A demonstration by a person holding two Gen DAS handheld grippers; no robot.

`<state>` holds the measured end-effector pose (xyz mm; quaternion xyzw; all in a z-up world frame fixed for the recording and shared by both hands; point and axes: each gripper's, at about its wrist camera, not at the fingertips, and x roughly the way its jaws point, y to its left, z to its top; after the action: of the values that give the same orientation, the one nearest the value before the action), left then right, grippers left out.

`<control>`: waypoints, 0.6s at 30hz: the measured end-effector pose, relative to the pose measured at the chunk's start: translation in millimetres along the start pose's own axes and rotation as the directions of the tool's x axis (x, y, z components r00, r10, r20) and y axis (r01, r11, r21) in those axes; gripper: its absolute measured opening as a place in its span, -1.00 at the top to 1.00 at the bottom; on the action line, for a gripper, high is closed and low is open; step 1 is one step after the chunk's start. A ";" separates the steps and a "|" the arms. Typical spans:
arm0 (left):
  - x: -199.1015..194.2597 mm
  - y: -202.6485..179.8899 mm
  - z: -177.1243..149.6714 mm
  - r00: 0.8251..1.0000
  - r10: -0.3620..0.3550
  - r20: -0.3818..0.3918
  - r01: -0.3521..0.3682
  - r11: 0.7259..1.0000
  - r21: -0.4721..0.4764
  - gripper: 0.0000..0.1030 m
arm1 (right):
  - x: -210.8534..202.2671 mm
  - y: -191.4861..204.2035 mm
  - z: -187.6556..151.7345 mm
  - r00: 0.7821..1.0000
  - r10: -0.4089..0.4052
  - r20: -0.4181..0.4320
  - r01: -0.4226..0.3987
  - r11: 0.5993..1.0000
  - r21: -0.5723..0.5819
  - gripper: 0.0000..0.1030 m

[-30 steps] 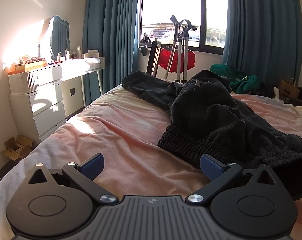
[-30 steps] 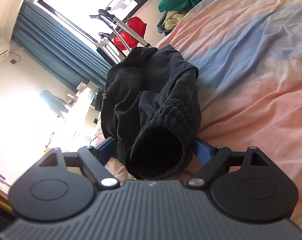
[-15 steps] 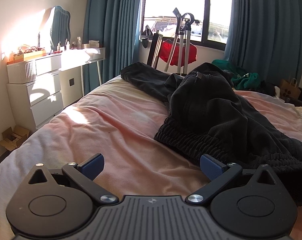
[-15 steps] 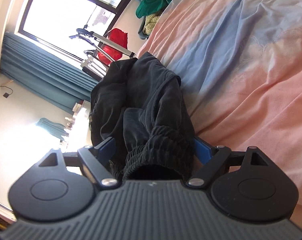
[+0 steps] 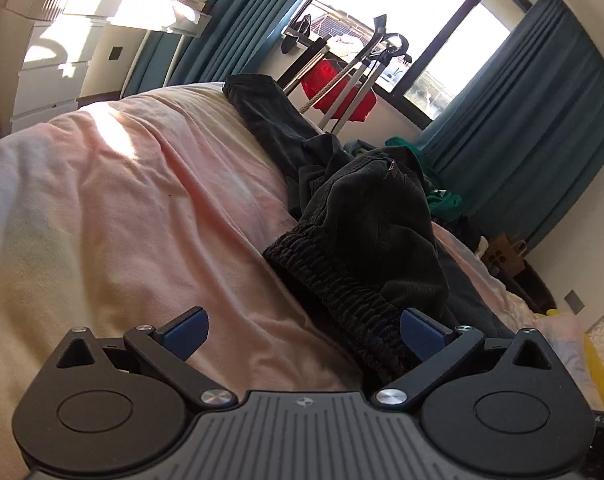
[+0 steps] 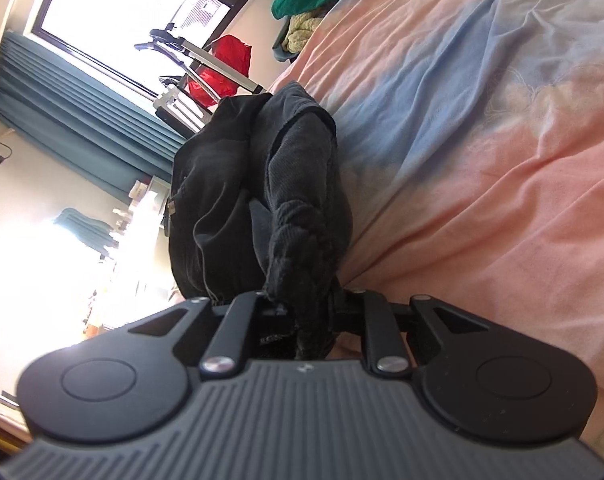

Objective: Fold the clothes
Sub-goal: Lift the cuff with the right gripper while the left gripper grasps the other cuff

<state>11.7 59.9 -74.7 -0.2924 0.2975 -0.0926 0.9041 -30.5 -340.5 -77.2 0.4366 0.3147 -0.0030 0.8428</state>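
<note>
Gripping the ribbed cuff of the dark trousers, the right gripper has just been closing and its jaws now stand narrow, with bunched cloth pinched between them. The trousers lie crumpled on the pink bedsheet, trailing toward 11 o'clock in the right wrist view.

The left gripper stands wide, nothing clamped; the elastic waistband lies at 1 o'clock, against its right pad.

Risks noted:
- The right hold looks to take a thick wad, so more than one layer may be caught; the garment would then lift twisted.
- If the left jaws close where they stand, they could nip the bedsheet along with the waistband.
- Lifting on one hold alone would likely leave the heap tangled rather than spread.
</note>
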 end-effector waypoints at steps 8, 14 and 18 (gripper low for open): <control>51.5 14.6 13.6 0.985 -0.155 -0.080 0.136 0.971 -0.198 -0.85 | 15.2 -25.3 -2.1 0.998 -0.033 -0.055 0.040 0.992 0.116 0.65; 87.8 28.0 15.2 0.959 -0.280 -0.033 0.257 0.915 -0.312 -0.45 | 12.7 -30.8 -2.8 0.998 0.008 -0.065 0.004 0.985 0.172 0.62; 102.9 35.1 15.0 0.928 -0.373 0.018 0.355 0.866 -0.352 -0.26 | 14.2 -31.2 0.3 0.998 0.003 -0.059 0.007 0.985 0.171 0.59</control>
<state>103.2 60.4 -135.3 -0.4964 0.2714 -0.2144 0.7962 -27.6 -356.2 -107.5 0.5070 0.3384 -0.0182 0.7925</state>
